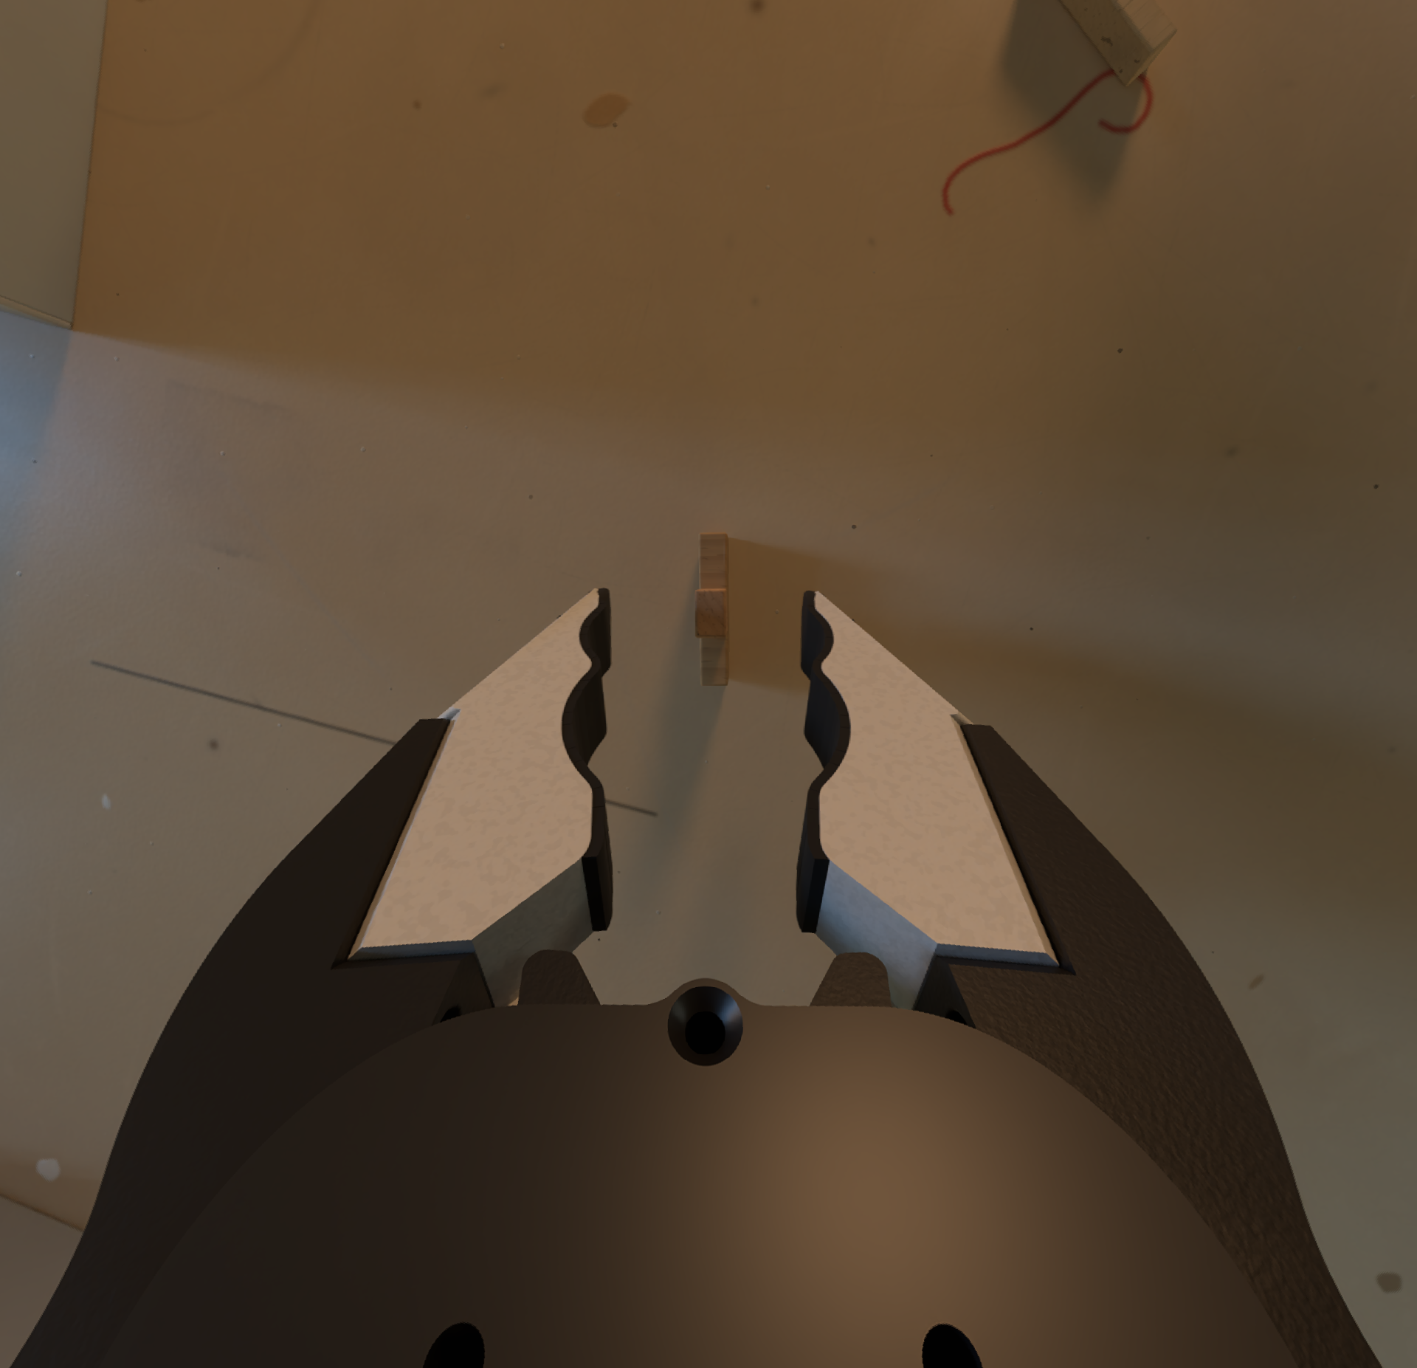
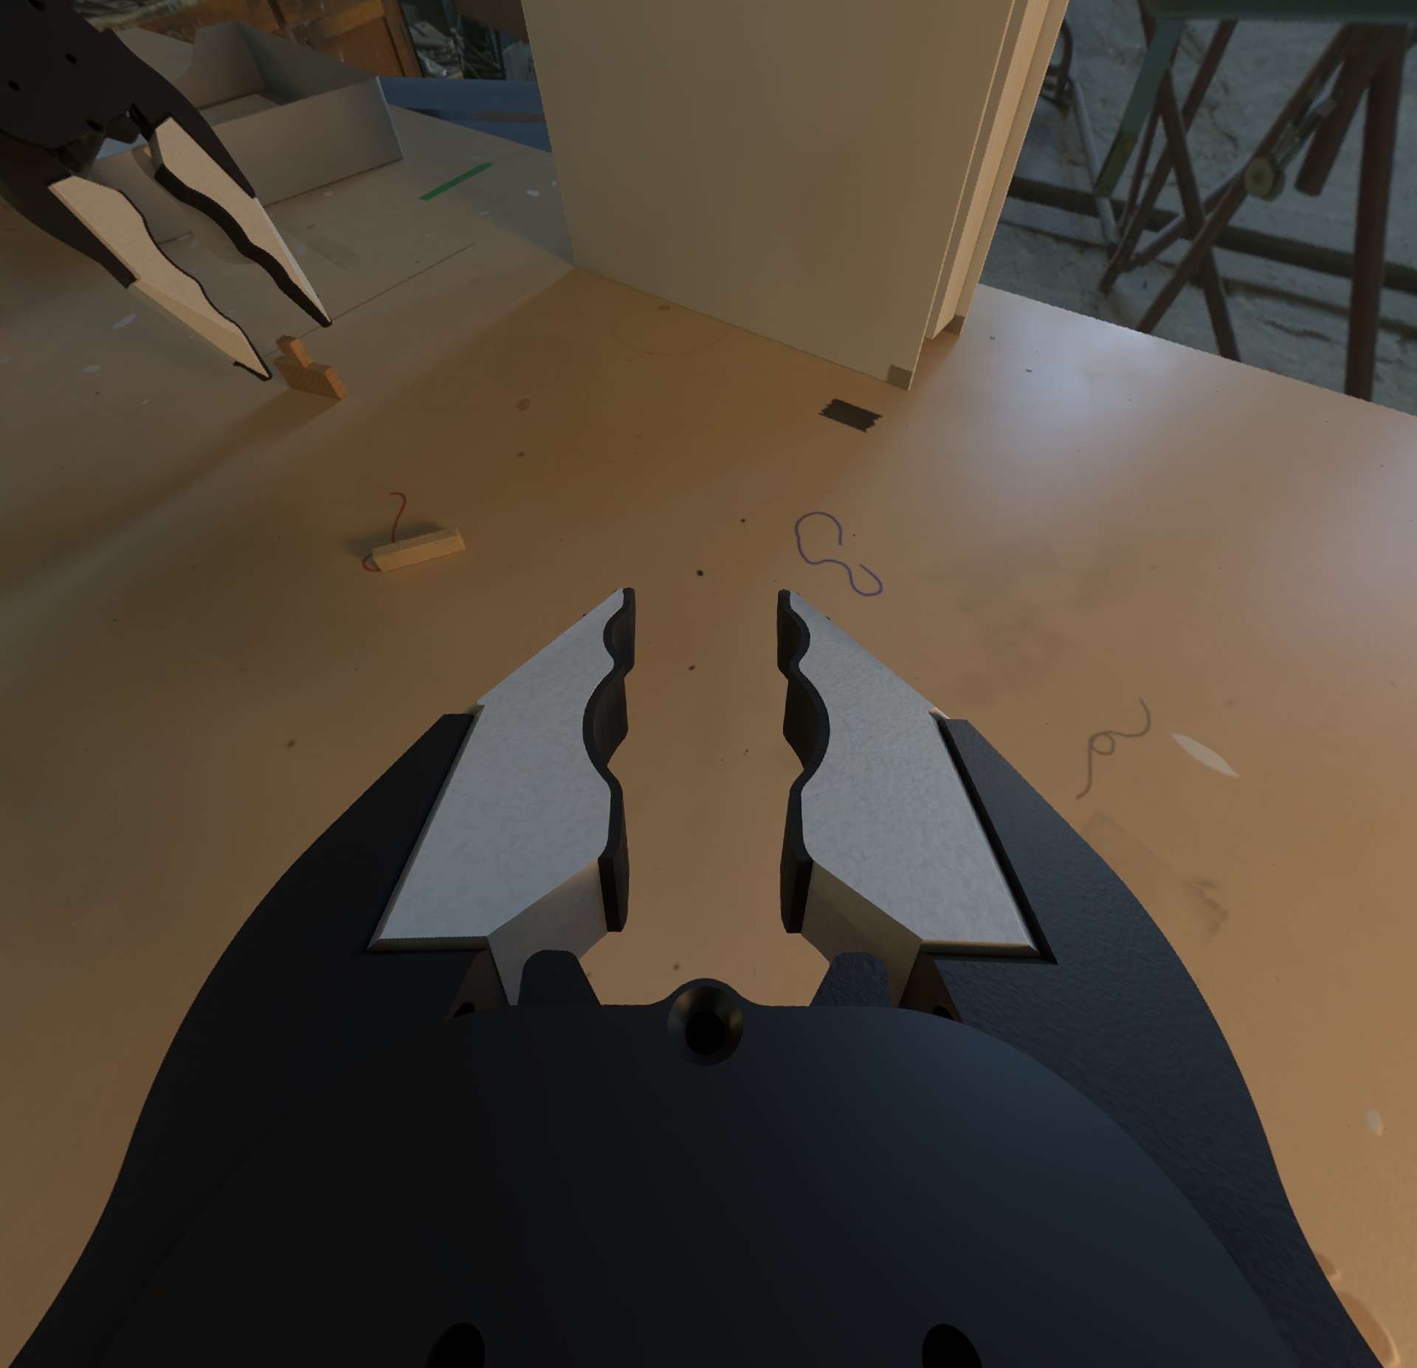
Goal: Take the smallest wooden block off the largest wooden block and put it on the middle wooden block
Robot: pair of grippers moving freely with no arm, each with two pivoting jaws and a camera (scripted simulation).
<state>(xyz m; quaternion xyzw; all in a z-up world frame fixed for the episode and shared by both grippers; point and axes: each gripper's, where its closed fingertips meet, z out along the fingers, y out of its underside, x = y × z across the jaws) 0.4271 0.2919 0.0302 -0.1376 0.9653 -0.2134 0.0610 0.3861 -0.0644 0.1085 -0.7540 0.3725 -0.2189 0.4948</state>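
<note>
Nearby, red string (image 1: 1020, 138) lies clear; both claws spread: left claw (image 1: 705, 625), right claw (image 2: 705, 602).

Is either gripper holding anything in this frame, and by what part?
Nothing is held. The left gripper is open above the smallest block; the right gripper is open over bare table.

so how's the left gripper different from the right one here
The left gripper points down at the smallest wooden block, which sits on the largest wooden block; the right gripper looks out over bare table with no block between its fingers. The left hovers close above its stack; the right is well away from it and from the middle wooden block. Both are open and hold nothing.
</note>
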